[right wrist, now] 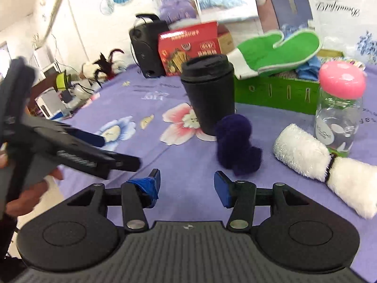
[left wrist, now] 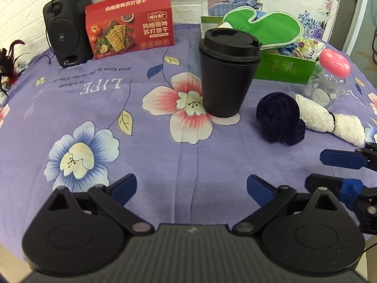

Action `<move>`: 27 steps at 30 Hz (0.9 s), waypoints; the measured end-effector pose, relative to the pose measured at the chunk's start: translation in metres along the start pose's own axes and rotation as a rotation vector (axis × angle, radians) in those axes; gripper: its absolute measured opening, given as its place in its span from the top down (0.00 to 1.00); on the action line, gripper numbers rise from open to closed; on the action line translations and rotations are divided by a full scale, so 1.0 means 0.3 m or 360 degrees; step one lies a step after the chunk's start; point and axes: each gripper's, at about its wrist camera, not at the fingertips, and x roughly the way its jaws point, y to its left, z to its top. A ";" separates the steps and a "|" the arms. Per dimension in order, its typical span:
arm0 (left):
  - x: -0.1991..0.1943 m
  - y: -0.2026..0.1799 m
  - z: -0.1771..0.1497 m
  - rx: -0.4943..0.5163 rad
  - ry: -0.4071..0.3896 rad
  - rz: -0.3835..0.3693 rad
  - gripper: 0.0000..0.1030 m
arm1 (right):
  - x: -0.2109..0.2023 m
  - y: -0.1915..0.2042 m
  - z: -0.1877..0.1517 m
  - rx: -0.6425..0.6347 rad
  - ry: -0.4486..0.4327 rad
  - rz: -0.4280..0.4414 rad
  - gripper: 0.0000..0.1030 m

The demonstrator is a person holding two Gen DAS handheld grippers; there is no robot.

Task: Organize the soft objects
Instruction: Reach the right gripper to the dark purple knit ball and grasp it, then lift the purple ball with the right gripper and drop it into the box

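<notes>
A dark purple yarn ball (left wrist: 280, 121) lies on the purple floral cloth, right of a black lidded cup (left wrist: 227, 73). A rolled white towel (left wrist: 329, 123) tied with a black band lies just right of the ball. A green box (left wrist: 286, 69) behind them holds a green oven mitt (left wrist: 264, 27) and other soft items. My left gripper (left wrist: 191, 189) is open and empty over the cloth. My right gripper (right wrist: 187, 186) is open and empty, just short of the yarn ball (right wrist: 238, 143); the towel (right wrist: 322, 167) lies to its right. The right gripper's fingers (left wrist: 341, 159) show at the left wrist view's right edge.
A black speaker (left wrist: 64, 27) and a red cracker box (left wrist: 130, 24) stand at the back left. A clear bottle with a pink cap (left wrist: 329, 80) stands right of the green box. The left gripper (right wrist: 70, 151) is seen at the left in the right wrist view.
</notes>
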 end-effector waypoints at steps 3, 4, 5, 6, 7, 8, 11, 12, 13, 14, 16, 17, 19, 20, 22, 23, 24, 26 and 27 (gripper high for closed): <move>-0.002 -0.014 0.004 0.0007 0.0002 -0.0011 0.04 | -0.032 0.012 0.001 -0.0026 -0.0065 -0.0097 0.65; -0.003 -0.017 0.010 0.0004 0.0001 -0.0016 0.04 | -0.040 0.014 0.001 -0.0041 -0.0095 -0.0139 0.65; -0.002 -0.019 0.019 -0.0001 -0.0001 -0.0027 0.04 | -0.041 0.010 0.001 -0.0055 -0.0118 -0.0181 0.65; 0.001 -0.021 0.034 -0.0008 0.0001 -0.0050 0.04 | -0.035 0.004 0.001 -0.0064 -0.0131 -0.0224 0.65; 0.005 -0.024 0.054 -0.0024 0.0003 -0.0079 0.04 | -0.026 -0.001 0.001 -0.0071 -0.0145 -0.0264 0.65; 0.011 -0.028 0.077 -0.0046 0.0001 -0.0122 0.04 | -0.014 -0.010 0.000 -0.0084 -0.0160 -0.0315 0.65; 0.041 -0.053 0.162 -0.0133 0.0029 -0.0271 0.04 | 0.030 -0.039 0.009 -0.0129 -0.0175 -0.0453 0.65; 0.054 -0.069 0.187 -0.0154 0.0044 -0.0304 0.04 | 0.036 -0.054 0.011 -0.0138 -0.0174 -0.0485 0.65; 0.066 -0.089 0.210 -0.0165 0.0049 -0.0328 0.04 | 0.041 -0.067 0.012 -0.0142 -0.0162 -0.0495 0.65; 0.079 -0.109 0.230 -0.0159 0.0052 -0.0346 0.04 | 0.051 -0.078 0.015 -0.0142 -0.0152 -0.0488 0.65; 0.112 -0.156 0.264 -0.0143 0.0083 -0.0356 0.04 | 0.076 -0.101 0.020 -0.0137 -0.0137 -0.0467 0.64; 0.129 -0.177 0.279 -0.0142 0.0102 -0.0374 0.04 | 0.092 -0.109 0.023 -0.0143 -0.0117 -0.0466 0.64; 0.156 -0.207 0.304 -0.0181 0.0153 -0.0425 0.04 | 0.123 -0.112 0.023 -0.0182 -0.0081 -0.0465 0.64; 0.167 -0.219 0.317 -0.0198 0.0168 -0.0457 0.04 | 0.140 -0.109 0.024 -0.0203 -0.0074 -0.0466 0.64; 0.194 -0.239 0.348 -0.0240 0.0209 -0.0469 0.04 | 0.167 -0.113 0.028 -0.0222 -0.0072 -0.0450 0.64; 0.212 -0.245 0.363 -0.0260 0.0236 -0.0465 0.04 | 0.181 -0.118 0.032 -0.0219 -0.0066 -0.0440 0.64; 0.232 -0.249 0.376 -0.0279 0.0273 -0.0459 0.04 | 0.197 -0.123 0.037 -0.0210 -0.0052 -0.0438 0.64; 0.273 -0.244 0.387 -0.0350 0.0353 -0.0467 0.04 | 0.221 -0.130 0.039 -0.0204 -0.0035 -0.0445 0.64; 0.292 -0.242 0.389 -0.0376 0.0395 -0.0487 0.04 | 0.229 -0.133 0.035 -0.0202 -0.0037 -0.0451 0.64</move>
